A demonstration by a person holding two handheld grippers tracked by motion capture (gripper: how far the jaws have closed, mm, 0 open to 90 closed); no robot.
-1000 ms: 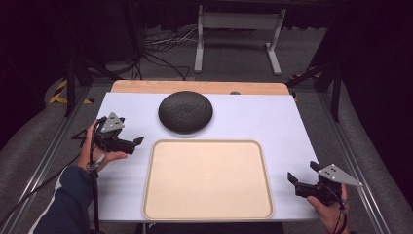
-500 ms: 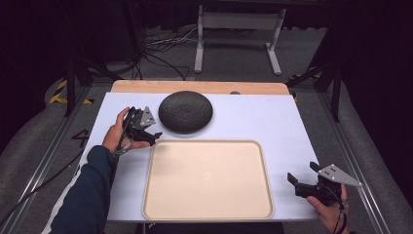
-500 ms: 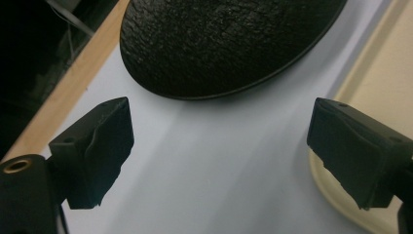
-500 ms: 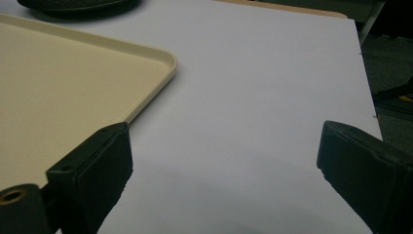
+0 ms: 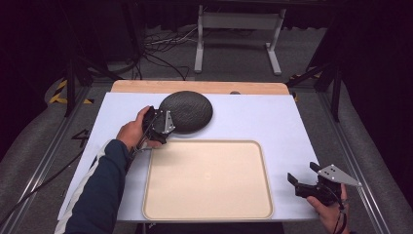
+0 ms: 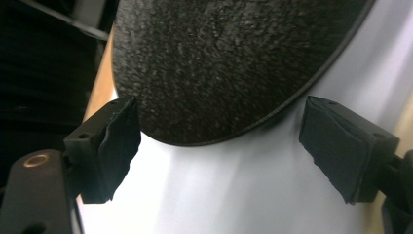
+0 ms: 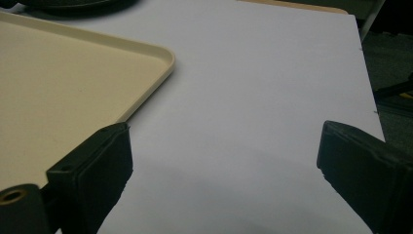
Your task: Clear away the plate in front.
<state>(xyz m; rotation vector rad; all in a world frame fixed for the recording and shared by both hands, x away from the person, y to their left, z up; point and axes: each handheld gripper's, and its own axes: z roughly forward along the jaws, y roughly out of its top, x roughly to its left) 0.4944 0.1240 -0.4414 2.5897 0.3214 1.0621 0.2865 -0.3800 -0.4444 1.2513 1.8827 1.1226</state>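
Black plate (image 6: pixel 219 68) rim between open left tongs (image 6: pixel 219 146)

Bare white table sheet (image 5: pixel 253 122) right of round black rough-textured plate (image 5: pixel 187 111); shallow beige plastic tray (image 5: pixel 207 179) blocks centre front.

**Layout of the table**

A white rectangular table sheet (image 5: pixel 253 117) is laid over a wooden tabletop (image 5: pixel 146 87). A beige rectangular plastic tray (image 5: pixel 209 180) is set on the sheet's near middle. A round black textured disc (image 5: pixel 187 111) is placed behind the tray's left part. The left gripper (image 5: pixel 158 126) is held at the disc's near-left edge; the right gripper (image 5: pixel 304 185) is held just right of the tray.
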